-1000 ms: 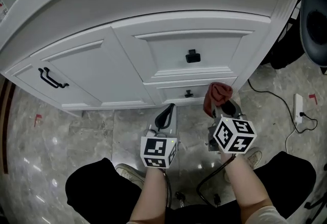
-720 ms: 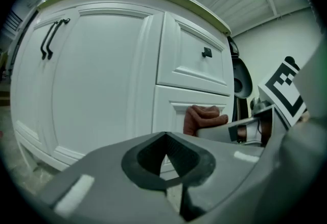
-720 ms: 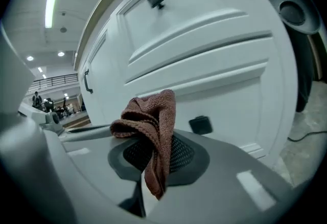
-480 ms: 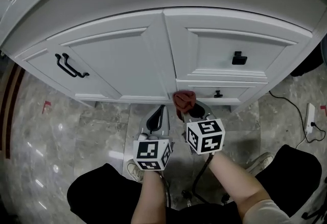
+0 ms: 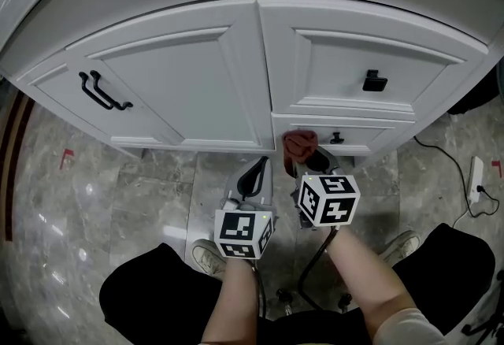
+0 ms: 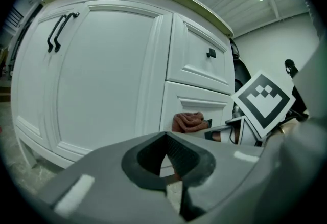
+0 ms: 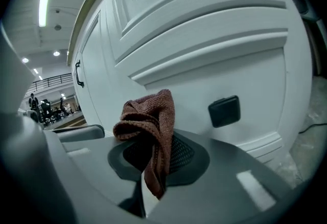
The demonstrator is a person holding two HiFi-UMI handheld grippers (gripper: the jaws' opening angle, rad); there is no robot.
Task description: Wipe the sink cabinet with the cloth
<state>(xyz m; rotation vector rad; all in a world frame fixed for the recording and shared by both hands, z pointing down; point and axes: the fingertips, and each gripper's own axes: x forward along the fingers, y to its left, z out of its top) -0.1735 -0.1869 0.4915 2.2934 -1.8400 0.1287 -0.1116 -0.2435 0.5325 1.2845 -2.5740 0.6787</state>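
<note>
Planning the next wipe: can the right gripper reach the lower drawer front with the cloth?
Likely yes: the right gripper, shut on the cloth, faces the lower drawer with nothing between.

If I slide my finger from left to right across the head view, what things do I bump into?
black door handles → left gripper → cloth → lower drawer knob → upper drawer knob → white power strip on the floor

The grey marble floor (image 5: pixel 118 202) carries the sink cabinet (image 5: pixel 197 83), a power strip (image 5: pixel 476 178) and red tape (image 5: pixel 66 156).
</note>
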